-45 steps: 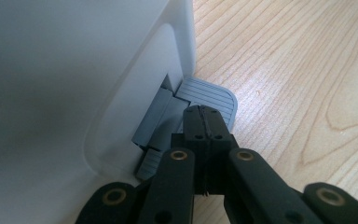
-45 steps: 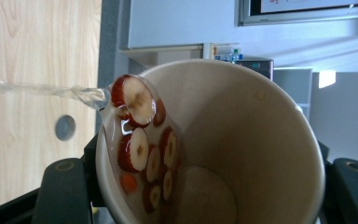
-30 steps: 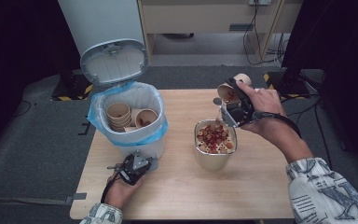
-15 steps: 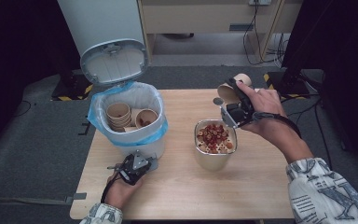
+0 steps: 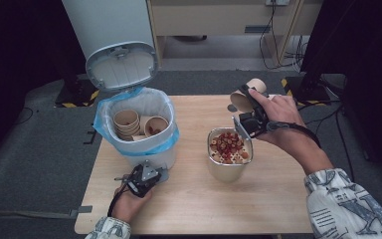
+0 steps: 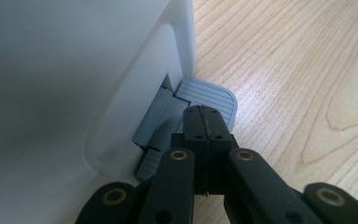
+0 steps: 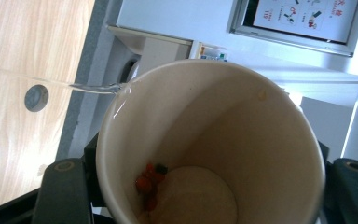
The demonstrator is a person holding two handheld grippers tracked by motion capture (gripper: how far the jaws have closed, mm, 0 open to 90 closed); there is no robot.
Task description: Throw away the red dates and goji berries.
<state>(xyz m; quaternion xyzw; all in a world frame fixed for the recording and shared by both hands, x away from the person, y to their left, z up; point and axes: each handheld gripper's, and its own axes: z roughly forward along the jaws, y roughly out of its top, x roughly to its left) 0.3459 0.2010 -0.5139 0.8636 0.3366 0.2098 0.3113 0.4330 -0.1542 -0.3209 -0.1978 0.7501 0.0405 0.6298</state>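
Observation:
My right gripper (image 5: 247,110) is shut on a paper cup (image 5: 242,97), tipped on its side above a metal container (image 5: 227,169) heaped with red bits (image 5: 227,145). In the right gripper view the paper cup (image 7: 242,140) sits between the jaws, with a few red bits (image 7: 148,185) stuck near its bottom. My left gripper (image 5: 155,175) lies low at the foot of the white pedal bin (image 5: 151,158). Its jaws are shut, and the left gripper (image 6: 205,115) rests its tips on the bin's grey pedal (image 6: 214,93). The bin's lid (image 5: 122,64) stands open.
The bin has a blue bag liner (image 5: 104,124) and several used paper cups (image 5: 128,122) inside. Bare wooden tabletop (image 5: 204,204) lies in front of the container. A small grey disc (image 7: 36,97) is set in the table. Cables and cabinets are behind the table.

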